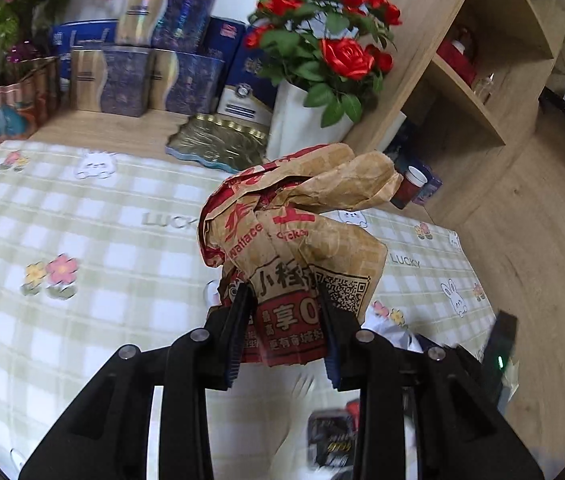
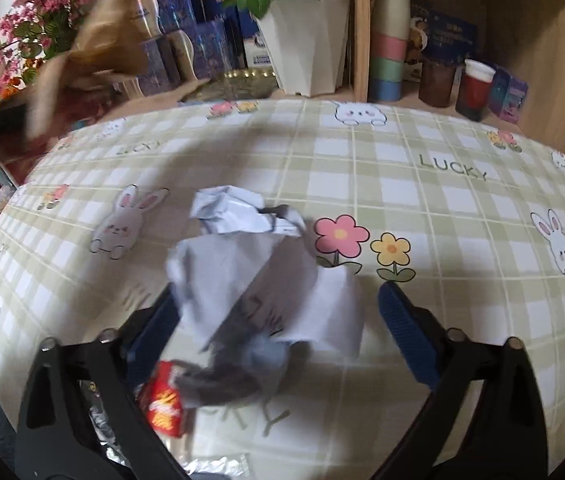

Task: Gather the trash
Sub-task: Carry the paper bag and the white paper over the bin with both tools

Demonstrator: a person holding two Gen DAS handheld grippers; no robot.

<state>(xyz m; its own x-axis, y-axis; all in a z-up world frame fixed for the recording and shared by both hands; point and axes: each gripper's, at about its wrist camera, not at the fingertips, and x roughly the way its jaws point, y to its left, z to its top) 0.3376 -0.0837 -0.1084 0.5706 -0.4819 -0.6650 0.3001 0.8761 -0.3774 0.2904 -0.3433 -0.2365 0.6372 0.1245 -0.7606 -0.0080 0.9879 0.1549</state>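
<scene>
My left gripper [image 1: 284,296] is shut on a crumpled brown and red paper food bag [image 1: 298,232] and holds it above the checked tablecloth [image 1: 82,220]. The same bag shows blurred at the upper left of the right wrist view [image 2: 94,52]. My right gripper [image 2: 278,300] is open, its blue fingers on either side of crumpled white paper [image 2: 258,280] that lies on the tablecloth [image 2: 422,200]. A red snack wrapper [image 2: 164,408] and a silver foil wrapper [image 2: 214,466] lie close below the left finger.
Blue and gold boxes [image 1: 142,72], a white pot of red roses [image 1: 314,64] and a gold tray [image 1: 218,144] stand at the back. A wooden shelf [image 1: 462,80] holds stacked cups [image 2: 390,40], jars and a red cup [image 2: 474,88]. A dark wrapper [image 1: 330,436] lies below my left gripper.
</scene>
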